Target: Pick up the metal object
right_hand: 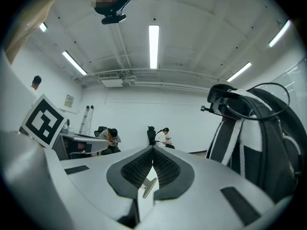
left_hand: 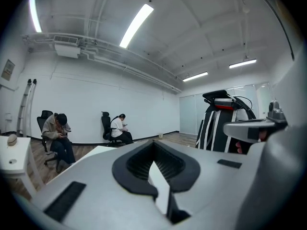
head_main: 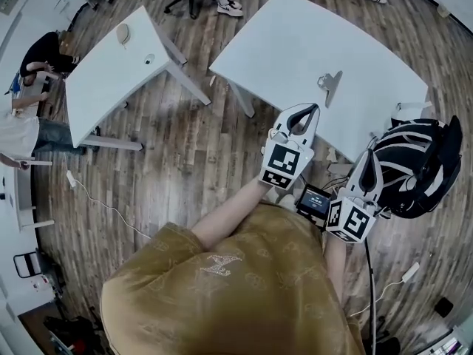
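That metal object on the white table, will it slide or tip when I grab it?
The metal object looks stiff, likely holding its shape. Lying low on the smooth white table, it may slide rather than tip. Its thin profile could make gripping awkward.

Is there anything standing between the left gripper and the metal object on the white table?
Nothing visible does. The metal object lies alone on the white table, and only bare tabletop shows between it and the left gripper, whose jaws are together and hold nothing.
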Demonstrator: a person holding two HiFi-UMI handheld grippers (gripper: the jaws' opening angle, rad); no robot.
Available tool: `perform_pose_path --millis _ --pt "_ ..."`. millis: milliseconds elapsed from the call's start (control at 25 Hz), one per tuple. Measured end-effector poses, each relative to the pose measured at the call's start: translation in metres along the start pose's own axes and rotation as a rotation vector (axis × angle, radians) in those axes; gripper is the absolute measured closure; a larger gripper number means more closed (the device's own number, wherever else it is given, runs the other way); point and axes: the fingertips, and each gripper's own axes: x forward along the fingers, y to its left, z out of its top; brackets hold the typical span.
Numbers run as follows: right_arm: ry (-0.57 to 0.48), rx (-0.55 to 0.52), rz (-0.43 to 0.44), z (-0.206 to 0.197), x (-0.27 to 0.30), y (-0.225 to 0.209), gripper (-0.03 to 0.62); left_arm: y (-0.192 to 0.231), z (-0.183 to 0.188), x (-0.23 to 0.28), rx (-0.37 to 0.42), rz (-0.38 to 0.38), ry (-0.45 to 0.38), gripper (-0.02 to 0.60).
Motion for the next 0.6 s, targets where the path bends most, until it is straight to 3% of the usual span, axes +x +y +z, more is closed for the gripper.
perform_pose_path --millis 600 --pt "0.019 -0.008 -0.062 -0.009 0.028 0.012 0.586 0.024 -0.009 0.023 0.003 -0.066 0.018 0.575"
